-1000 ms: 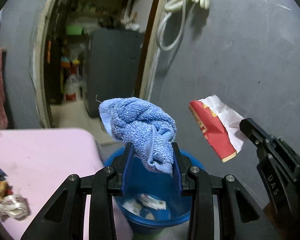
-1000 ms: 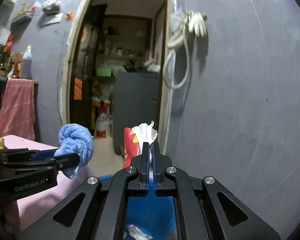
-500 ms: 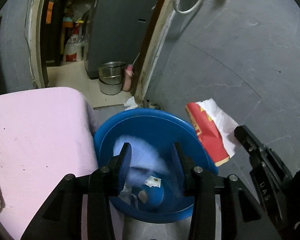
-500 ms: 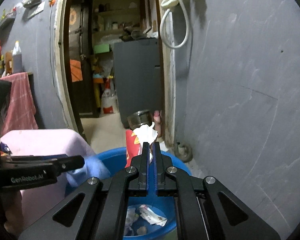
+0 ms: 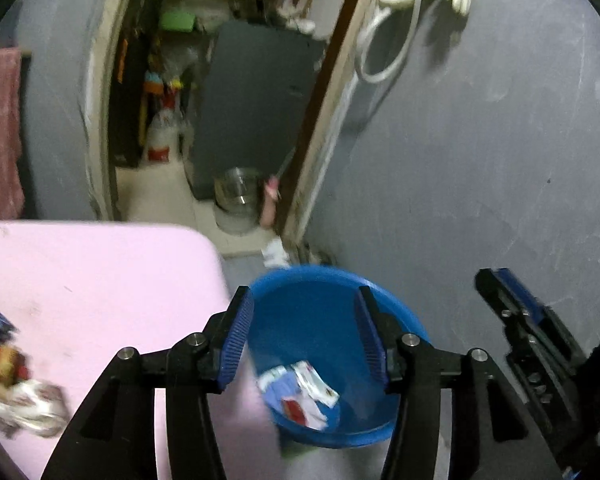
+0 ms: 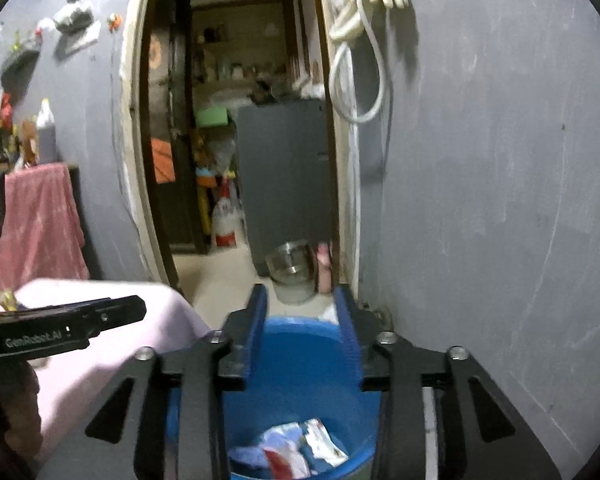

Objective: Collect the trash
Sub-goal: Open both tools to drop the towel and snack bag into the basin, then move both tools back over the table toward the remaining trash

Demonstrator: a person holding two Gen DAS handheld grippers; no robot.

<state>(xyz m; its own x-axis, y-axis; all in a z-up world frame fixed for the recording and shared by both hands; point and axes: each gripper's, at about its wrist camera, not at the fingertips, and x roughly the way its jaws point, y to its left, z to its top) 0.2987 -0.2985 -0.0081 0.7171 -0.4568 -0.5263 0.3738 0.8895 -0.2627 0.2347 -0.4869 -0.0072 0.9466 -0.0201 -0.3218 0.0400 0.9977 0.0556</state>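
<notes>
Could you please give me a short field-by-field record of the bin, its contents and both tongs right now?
bin: blue bucket, on the floor beside the pink table
contents: blue cloth, red-and-white wrapper
left tongs: open, empty, over the bucket; jaws have just been opening
right tongs: open, empty; jaws have just been opening
left on table: crumpled wrappers

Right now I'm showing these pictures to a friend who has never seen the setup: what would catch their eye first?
Probably the blue bucket on the floor beside the pink table, with a blue cloth and wrappers lying in its bottom. Next, the left gripper and right gripper above it, both open and empty, their jaws having just opened. Behind, a white hose hangs on the grey wall.
</notes>
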